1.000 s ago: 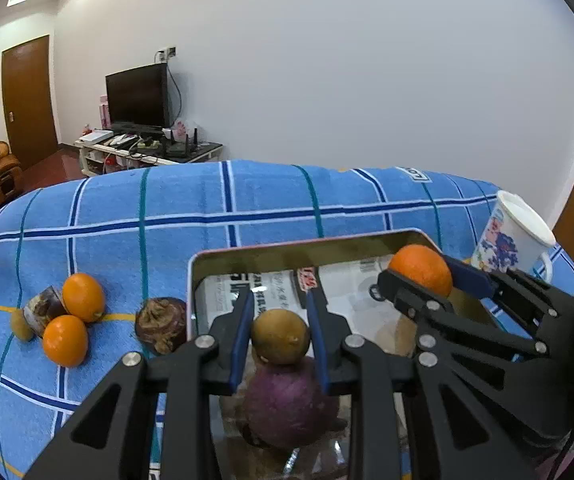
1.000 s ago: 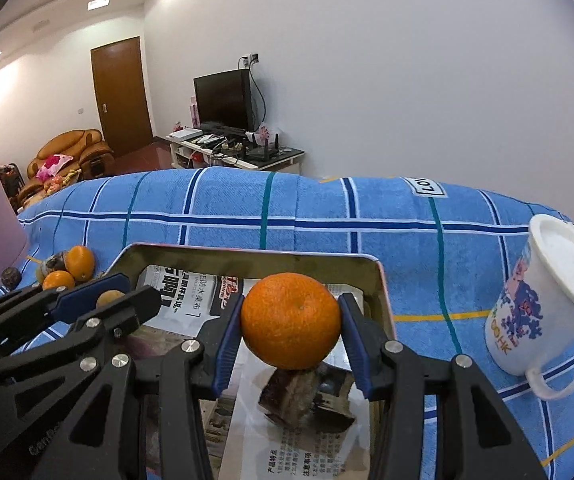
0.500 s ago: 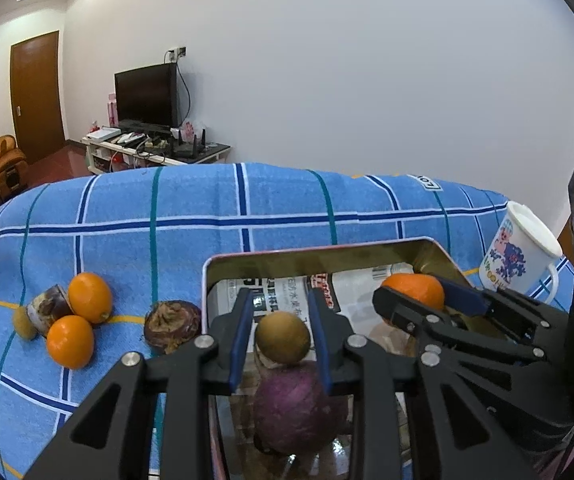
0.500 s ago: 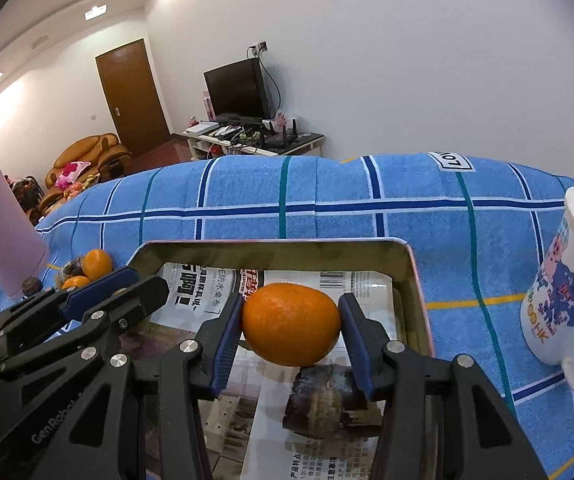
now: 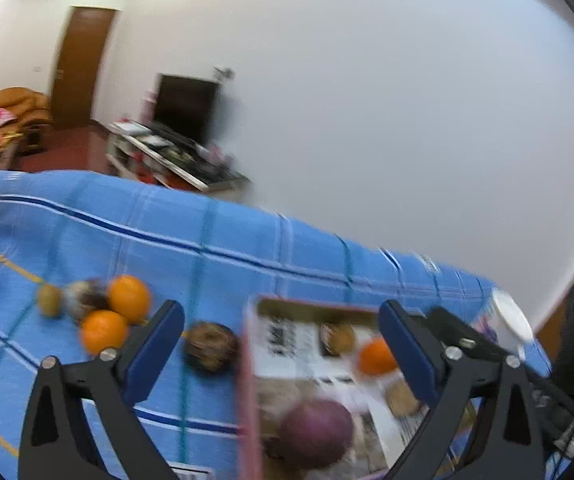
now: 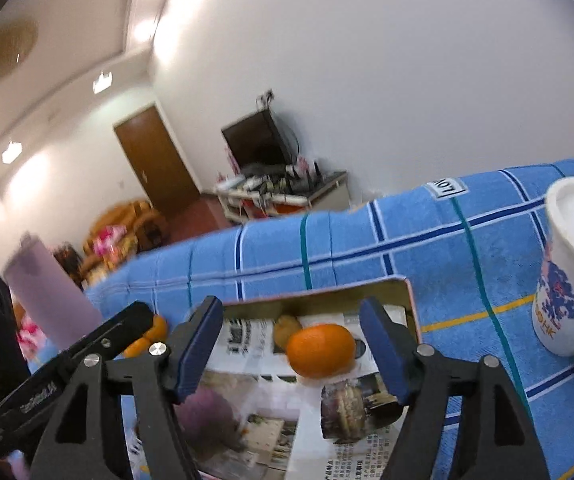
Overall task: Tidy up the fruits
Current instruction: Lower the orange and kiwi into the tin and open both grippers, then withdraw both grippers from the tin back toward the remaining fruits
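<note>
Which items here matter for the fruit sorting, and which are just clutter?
Job:
- tray
- orange in tray
- purple fruit in tray
- two oranges on cloth
- brown fruit beside tray
- left gripper, open
- right gripper, open

Clutter:
- mug
- pink cylinder
- TV

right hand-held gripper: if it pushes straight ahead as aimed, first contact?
Probably the orange lying in the tray: it sits between the open fingers of the right hand-held gripper, just ahead. The small brown fruit is behind it. Depth is uncertain in the fisheye view.
</note>
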Demonstrator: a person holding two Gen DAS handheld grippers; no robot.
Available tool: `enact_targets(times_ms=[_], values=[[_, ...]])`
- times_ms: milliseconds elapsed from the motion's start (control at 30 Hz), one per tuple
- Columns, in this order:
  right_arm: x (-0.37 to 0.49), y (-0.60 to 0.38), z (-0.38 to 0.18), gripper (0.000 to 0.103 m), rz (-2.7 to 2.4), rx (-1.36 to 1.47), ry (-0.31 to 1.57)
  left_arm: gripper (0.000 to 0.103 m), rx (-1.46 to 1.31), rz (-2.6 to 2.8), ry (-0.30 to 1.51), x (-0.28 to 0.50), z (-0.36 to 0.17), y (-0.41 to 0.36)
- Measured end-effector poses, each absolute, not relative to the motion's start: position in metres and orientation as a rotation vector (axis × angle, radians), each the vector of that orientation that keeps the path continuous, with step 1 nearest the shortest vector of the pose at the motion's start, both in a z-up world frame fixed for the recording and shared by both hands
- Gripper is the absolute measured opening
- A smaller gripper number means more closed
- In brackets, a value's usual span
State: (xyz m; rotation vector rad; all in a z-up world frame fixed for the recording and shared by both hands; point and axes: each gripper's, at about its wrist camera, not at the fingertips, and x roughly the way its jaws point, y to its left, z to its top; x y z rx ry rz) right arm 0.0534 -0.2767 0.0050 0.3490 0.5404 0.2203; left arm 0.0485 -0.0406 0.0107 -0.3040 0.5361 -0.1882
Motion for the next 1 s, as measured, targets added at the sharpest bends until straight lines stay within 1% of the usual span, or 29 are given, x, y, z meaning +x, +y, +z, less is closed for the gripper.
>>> enact_targets(times_ms=[167, 267, 500, 633, 833, 1000], values=[[0.041, -0.289, 0.010, 0.072, 0.073, 0.363, 0.485, 0.100, -0.315, -0.038, 0.494, 0.045, 0.012, -0.020], [0.040, -0.291, 0.008, 0.072, 0.014, 0.368, 0.491, 0.100, -0.243, 0.036, 0.464, 0.042, 0.010, -0.021], [0.032, -0.264, 0.009, 0.072, 0.020, 0.204, 0.485, 0.100, -0.169, 0.041, 0.466, 0.040, 0.004, -0.024], [0.032, -0.262, 0.007, 0.072, 0.024, 0.203, 0.495, 0.100, -0.141, 0.081, 0.453, 0.037, 0.003, -0.022], [0.036, -0.272, 0.005, 0.072, 0.015, 0.242, 0.508, 0.097, -0.073, 0.076, 0.516, 0.039, -0.004, -0.026], [0.028, -0.269, 0.004, 0.072, 0.004, 0.229, 0.504, 0.097, -0.069, 0.066, 0.557, 0.035, -0.009, -0.022]])
